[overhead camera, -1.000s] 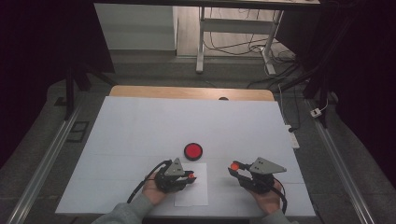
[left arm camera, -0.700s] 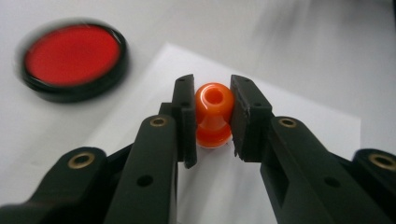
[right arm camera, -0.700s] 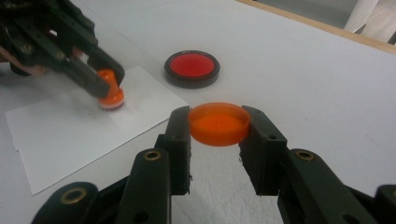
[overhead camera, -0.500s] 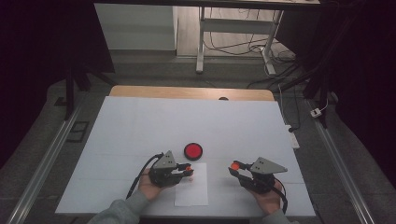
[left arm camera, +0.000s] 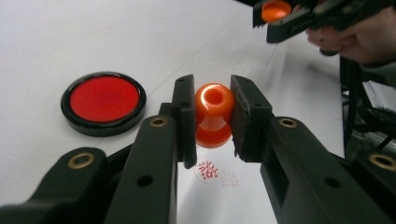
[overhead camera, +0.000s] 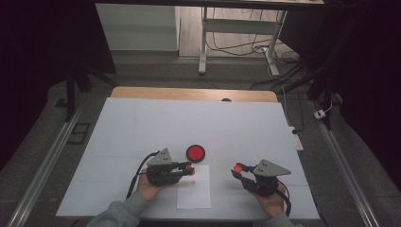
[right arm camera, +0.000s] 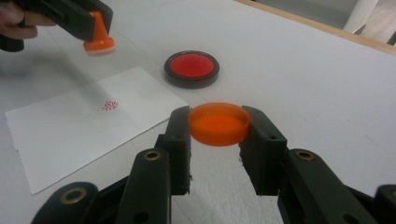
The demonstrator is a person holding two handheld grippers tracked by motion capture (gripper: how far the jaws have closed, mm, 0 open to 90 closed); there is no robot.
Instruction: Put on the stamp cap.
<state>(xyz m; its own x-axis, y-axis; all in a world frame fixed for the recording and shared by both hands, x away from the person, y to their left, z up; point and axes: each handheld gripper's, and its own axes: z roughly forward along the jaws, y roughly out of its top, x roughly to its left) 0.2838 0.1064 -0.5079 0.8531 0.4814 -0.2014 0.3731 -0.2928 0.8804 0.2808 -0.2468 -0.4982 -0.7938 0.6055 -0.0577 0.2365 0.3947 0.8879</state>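
Glossy orange stamp (left arm camera: pixel 213 114), knob-shaped, clamped in left gripper (left arm camera: pixel 212 116); shallow orange cap (right arm camera: pixel 219 123) clamped in right gripper (right arm camera: pixel 217 140), at 3 o'clock.

Stamp (left arm camera: pixel 213 114): glossy orange plastic; cap (right arm camera: pixel 218 123) translucent orange plastic, smooth. Ink pad (overhead camera: pixel 195 152) in shiny black plastic. Paper sheet (overhead camera: pixel 194 194) matt white; worktop (overhead camera: pixel 142 123) cover matt, faintly grained.

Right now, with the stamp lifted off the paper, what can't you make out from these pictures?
- Stamp face: in the left gripper view it points down at the paper, away from the camera; in the right gripper view it is small and blurred.
- Red print: its characters are too small and smeared to read in either gripper view.
- Orange cap: the right gripper's jaws cover its sides.
- Ink pad: too small in the high view to judge wetness.
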